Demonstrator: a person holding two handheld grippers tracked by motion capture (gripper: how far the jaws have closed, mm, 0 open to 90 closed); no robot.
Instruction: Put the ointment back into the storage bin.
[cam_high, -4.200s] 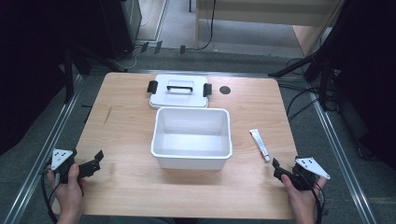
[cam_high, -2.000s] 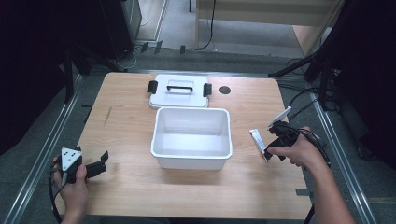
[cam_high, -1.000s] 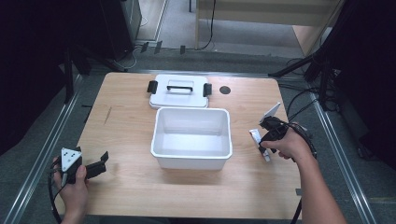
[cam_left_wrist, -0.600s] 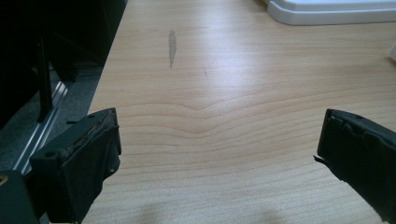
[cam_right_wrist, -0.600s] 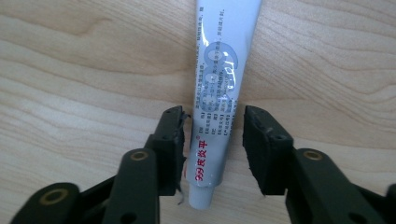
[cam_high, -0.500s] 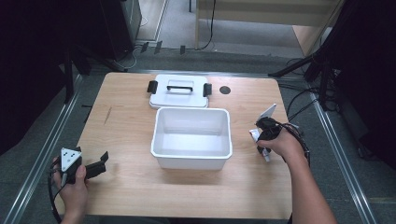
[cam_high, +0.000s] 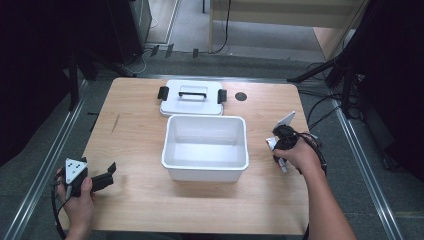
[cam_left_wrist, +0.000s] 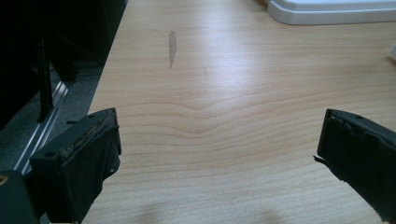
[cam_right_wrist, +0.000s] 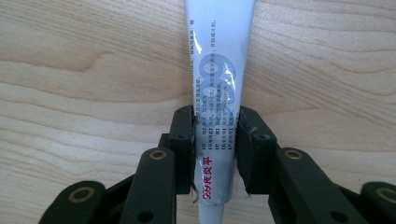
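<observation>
In the high view, a wooden table (cam_high: 150, 125) is seen from above. A white open bin (cam_high: 205, 148) is set at its middle, and a white lid (cam_high: 192, 98) with a dark handle and black clips lies just beyond the bin, at twelve o'clock from it. A small dark round spot (cam_high: 241, 96) is seen on the tabletop at three o'clock of the lid. The right gripper (cam_high: 278, 150) is held at three o'clock of the bin, just beside its wall, with its grey plate tilted up. A white tube (cam_high: 276, 154) is seen under the hand there, lying on the wood, mostly covered. The left gripper (cam_high: 106, 172) is held near the table's corner at eight o'clock of the bin, well apart from it, with its jaws pointing toward three o'clock.

In the left gripper view, the two black jaws are spread wide, and bare tabletop is seen between them. A grey smudge (cam_left_wrist: 172, 44) marks the wood at eleven o'clock, and an edge of the lid is seen at one o'clock.

In the right gripper view, the tube (cam_right_wrist: 217, 93) runs from six to twelve o'clock and lies flat on the wood. The jaws have just been closing and are now pressed against its two sides, near its cap end at six o'clock. Red and grey print is seen on the tube.
</observation>
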